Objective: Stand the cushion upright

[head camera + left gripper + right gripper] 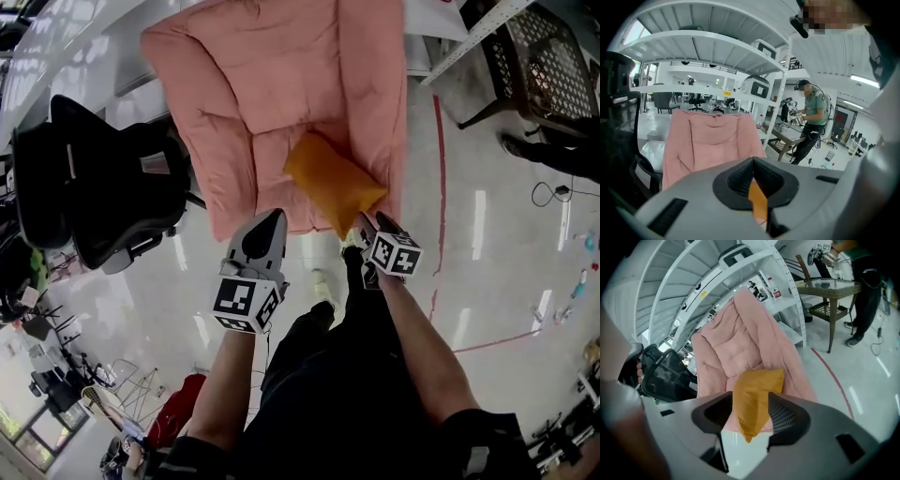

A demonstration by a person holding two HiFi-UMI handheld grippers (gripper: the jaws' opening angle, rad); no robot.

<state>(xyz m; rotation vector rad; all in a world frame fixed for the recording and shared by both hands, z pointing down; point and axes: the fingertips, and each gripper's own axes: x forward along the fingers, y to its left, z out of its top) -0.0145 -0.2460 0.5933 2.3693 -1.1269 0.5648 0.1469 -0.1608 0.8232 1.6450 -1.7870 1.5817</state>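
Two grippers are in at the front edge of the pink padded chair [253, 94], and the right gripper [367, 227] has the work. Its jaws stand roughly halfway apart with the near corner of the cushion [333, 183] filling the gap and touching both pads, so that reads as a proper grip. The left gripper [274, 217] has its tips brought together. A thin strip of orange shows through the slit behind them, but from the head view it sits just beside the cushion at the seat's front edge, not on it, so I'd call it empty. Now the key line: the cushion lies down on the seat, its long axis running diagonally from the middle of the seat to the front right corner, where one pointed corner hangs over the edge between the right jaws. So it stretches away and leftward from the right gripper, with the chair back beyond it. Standing it up looks like a lift and swing of that held corner, the free left gripper near enough to steady it. The cushion itself is plump, plain, mustard-orange, soft and a little saggy.
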